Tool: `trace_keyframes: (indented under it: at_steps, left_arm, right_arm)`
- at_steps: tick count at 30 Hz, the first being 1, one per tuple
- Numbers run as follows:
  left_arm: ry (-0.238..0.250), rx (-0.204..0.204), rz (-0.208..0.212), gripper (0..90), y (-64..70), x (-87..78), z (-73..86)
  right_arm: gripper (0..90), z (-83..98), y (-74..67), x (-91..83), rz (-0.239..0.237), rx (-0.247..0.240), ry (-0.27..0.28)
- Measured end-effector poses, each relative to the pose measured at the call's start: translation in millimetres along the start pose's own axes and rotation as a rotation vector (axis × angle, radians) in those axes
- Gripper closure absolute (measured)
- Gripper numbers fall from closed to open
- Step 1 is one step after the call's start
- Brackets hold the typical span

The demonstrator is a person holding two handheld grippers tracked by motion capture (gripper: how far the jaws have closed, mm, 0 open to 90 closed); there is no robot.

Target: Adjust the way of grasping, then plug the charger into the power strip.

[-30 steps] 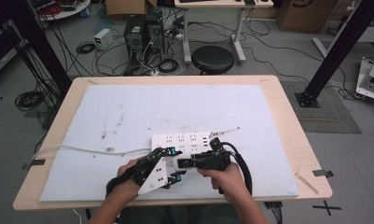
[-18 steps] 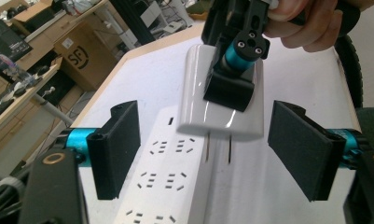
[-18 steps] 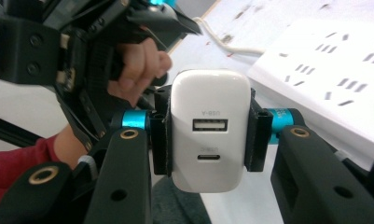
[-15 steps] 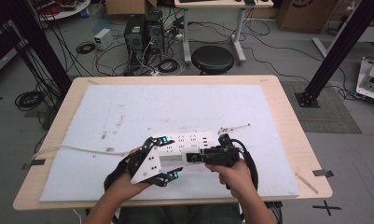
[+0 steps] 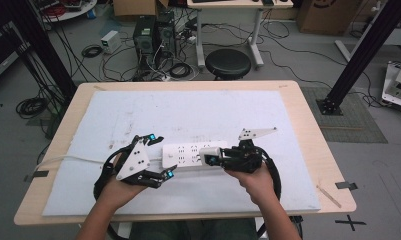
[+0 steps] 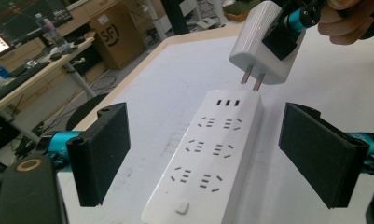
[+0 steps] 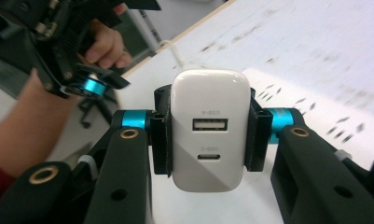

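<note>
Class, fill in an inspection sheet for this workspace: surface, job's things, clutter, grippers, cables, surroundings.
Surface: white mat on wooden table, scuffed.
Job's things: white rectangular power strip lying flat; white two-pin USB charger, prongs just above the strip's end.
Clutter: nothing seen.
Grippers: left gripper open, astride the strip; right gripper shut on the charger.
Cables: strip's white cord runs off left.
Surroundings: black round stool, computer towers, floor cables.

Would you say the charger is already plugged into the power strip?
No, the charger hangs just above the power strip, its two prongs bare and clear of the sockets.
</note>
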State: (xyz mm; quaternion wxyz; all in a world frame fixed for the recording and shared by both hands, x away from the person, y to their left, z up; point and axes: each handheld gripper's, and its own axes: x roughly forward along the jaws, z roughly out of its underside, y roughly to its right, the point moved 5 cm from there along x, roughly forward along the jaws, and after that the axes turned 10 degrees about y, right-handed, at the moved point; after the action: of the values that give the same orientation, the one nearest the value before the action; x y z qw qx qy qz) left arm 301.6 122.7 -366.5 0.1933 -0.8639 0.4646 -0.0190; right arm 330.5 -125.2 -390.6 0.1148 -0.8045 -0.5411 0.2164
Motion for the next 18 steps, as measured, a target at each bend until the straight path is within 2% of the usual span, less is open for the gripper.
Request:
trace_keyframes:
  at_steps: [2,6,8,11,13,14,16,18]
  left_arm:
    - [-0.004,-0.003,-0.01,16.4,-4.1,-2.3,0.2]
    - [-0.002,-0.017,-0.031,16.5,-11.3,-7.6,2.1]
    - [-0.003,-0.029,-0.038,16.4,-14.2,-10.9,5.0]
    - [-0.011,-0.034,-0.04,16.4,-16.4,-13.9,9.1]
    - [-0.018,-0.036,-0.043,16.5,-17.4,-15.7,11.9]
    - [-0.018,-0.037,-0.042,16.5,-17.7,-17.0,12.9]
    - [-0.016,-0.041,-0.047,16.5,-17.8,-19.5,14.4]
    - [-0.015,-0.047,-0.044,16.4,-17.8,-21.6,15.9]
  right_arm:
    - [63.2,-3.2,2.1,2.5,0.028,-0.037,-0.002]
    - [63.2,-7.2,9.1,8.0,0.119,-0.137,-0.032]
    - [63.2,-7.8,13.2,11.0,0.17,-0.214,-0.058]
    - [63.2,-7.9,16.4,15.3,0.213,-0.318,-0.109]
    - [63.2,-8.9,18.4,16.4,0.234,-0.373,-0.146]
    - [63.2,-9.7,19.0,16.6,0.226,-0.395,-0.161]
    - [63.3,-11.5,20.8,15.6,0.242,-0.443,-0.202]
    - [63.2,-13.0,21.5,13.8,0.248,-0.469,-0.249]
